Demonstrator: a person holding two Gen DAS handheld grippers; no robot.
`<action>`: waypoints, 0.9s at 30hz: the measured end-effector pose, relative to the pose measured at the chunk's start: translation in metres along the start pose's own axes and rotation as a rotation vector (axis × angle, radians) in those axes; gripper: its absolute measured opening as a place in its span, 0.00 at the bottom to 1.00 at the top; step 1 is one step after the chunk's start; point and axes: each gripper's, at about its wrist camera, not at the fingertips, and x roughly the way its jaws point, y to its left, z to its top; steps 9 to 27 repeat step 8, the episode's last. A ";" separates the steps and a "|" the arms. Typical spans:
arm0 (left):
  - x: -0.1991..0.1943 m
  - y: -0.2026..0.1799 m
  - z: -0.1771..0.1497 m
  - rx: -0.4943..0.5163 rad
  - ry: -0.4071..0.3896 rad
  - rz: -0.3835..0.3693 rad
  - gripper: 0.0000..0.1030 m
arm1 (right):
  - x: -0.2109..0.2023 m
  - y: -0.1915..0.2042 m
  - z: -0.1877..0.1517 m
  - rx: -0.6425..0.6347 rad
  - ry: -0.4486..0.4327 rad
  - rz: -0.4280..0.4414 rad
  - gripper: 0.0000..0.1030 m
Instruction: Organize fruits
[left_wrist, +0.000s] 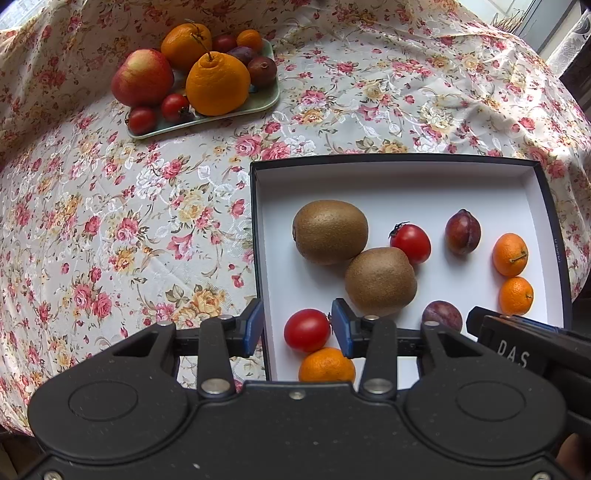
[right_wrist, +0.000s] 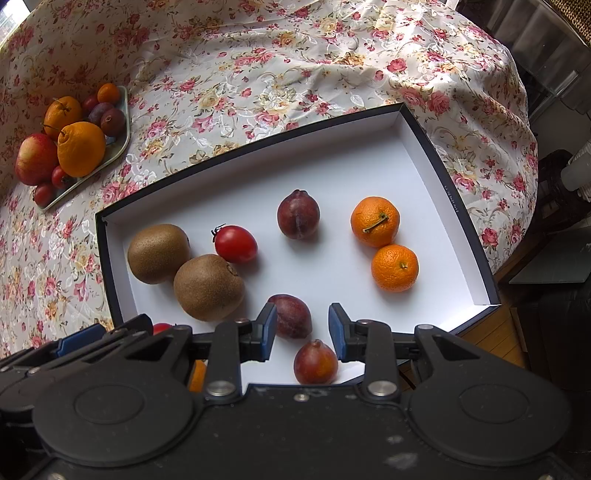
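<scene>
A black box with a white inside (left_wrist: 369, 159) (right_wrist: 258, 142) holds two kiwis (left_wrist: 330, 232) (left_wrist: 380, 280), tomatoes, plums and small mandarins. My left gripper (left_wrist: 298, 328) hangs open over the box's near left corner, one finger outside the wall. A red tomato (left_wrist: 306, 330) lies below between the pads, with a mandarin (left_wrist: 327, 365) just nearer. My right gripper (right_wrist: 303, 328) is open above the box's near edge. A plum (right_wrist: 291, 315) sits by its left finger and another plum (right_wrist: 316, 363) lies loose below the gap. Neither gripper holds anything.
A pale green tray (left_wrist: 258, 107) (right_wrist: 123, 144) at the far left carries an apple (left_wrist: 142, 77), two large oranges, tomatoes, plums and a mandarin. A floral cloth (left_wrist: 110, 221) covers the round table. The table edge drops off to the right (right_wrist: 517, 184).
</scene>
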 end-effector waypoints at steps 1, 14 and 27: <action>0.000 0.000 0.000 0.001 0.001 0.000 0.49 | 0.000 0.000 0.000 0.000 0.000 -0.001 0.33; 0.000 0.001 0.000 0.005 0.003 -0.005 0.49 | -0.001 0.002 -0.001 0.000 0.004 -0.006 0.33; 0.000 0.001 0.000 0.005 0.003 -0.005 0.49 | -0.001 0.002 -0.001 0.000 0.004 -0.006 0.33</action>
